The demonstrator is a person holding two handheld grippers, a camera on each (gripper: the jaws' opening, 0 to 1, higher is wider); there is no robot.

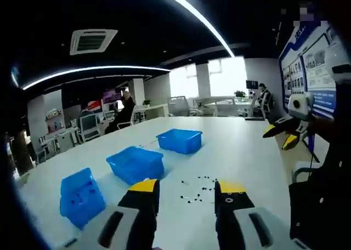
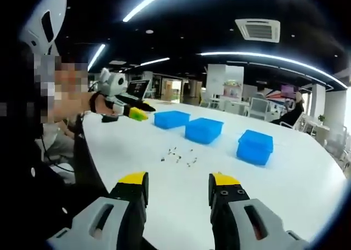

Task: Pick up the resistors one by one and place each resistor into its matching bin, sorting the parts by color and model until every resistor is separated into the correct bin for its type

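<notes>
Smooth white table [image 1: 241,151], faintly glossy, with soft sheen from ceiling light. Three blue bins [image 1: 179,141], plastic by the look, slightly translucent and shiny at the rims; same moulded plastic in the right gripper view [image 2: 204,130]. Tiny dark resistors [image 1: 198,189] scattered on the tabletop, too small for any finish to be told. Left gripper [image 1: 186,198]: matt grey plastic shells, black fingers, yellow tips that look rubbery. Right gripper [image 2: 178,191]: same grey, black and yellow, dull rather than shiny. Dark matt ceiling [image 2: 219,36] with a white slatted vent [image 2: 258,29]. Glossy printed posters [image 1: 315,61] on the wall.
</notes>
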